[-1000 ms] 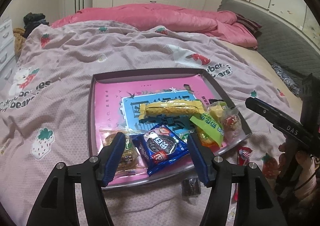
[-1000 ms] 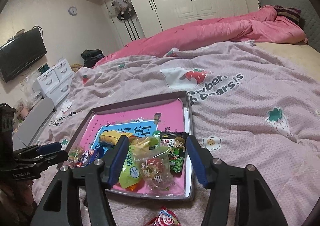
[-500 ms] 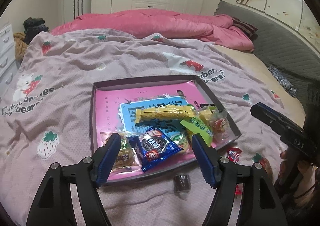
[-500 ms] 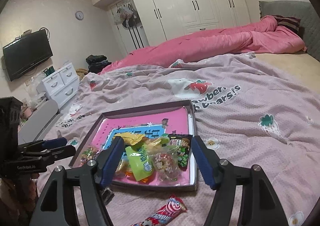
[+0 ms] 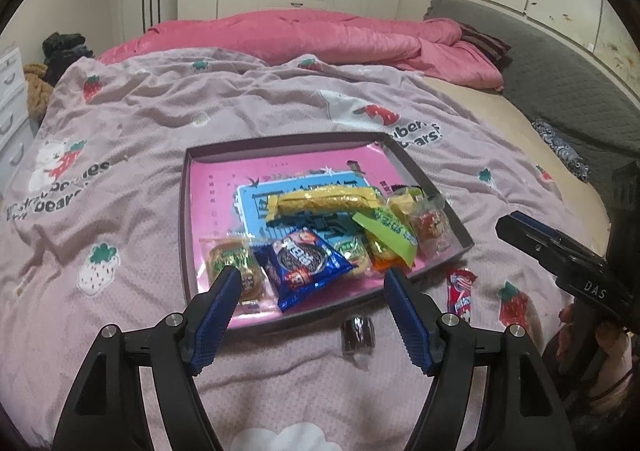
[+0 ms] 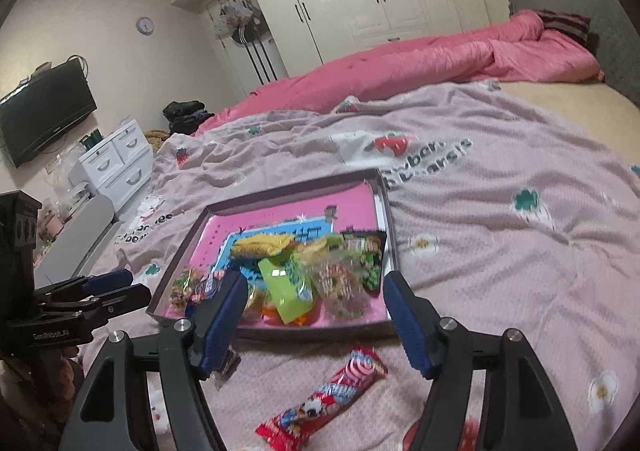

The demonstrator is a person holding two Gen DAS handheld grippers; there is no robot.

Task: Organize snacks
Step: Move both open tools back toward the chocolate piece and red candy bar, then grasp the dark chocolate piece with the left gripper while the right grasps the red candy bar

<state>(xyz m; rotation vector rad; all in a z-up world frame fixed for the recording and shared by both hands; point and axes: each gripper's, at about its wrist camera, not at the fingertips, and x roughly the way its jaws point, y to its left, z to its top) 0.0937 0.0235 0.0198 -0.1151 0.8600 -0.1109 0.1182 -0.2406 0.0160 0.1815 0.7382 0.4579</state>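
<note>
Red-wrapped candy bar (image 6: 324, 395) lies on the bedspread (image 6: 500, 251) outside the tray (image 6: 390, 251), at six o'clock between the right gripper's (image 6: 312, 315) empty, parted jaws, long axis toward two o'clock, nearer than the left gripper (image 5: 310, 311), also open.

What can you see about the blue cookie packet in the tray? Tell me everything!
The blue cookie packet is a shiny, crinkly plastic wrapper, dark blue with a picture of a round black sandwich cookie and red and white lettering. It looks sealed and puffy. It lies flat but turned at a slant near the front edge of the tray, on the pink liner. A clear-wrapped snack sits against its left side, and a green-and-white one is tucked at its right. Neither gripper touches it.
</note>
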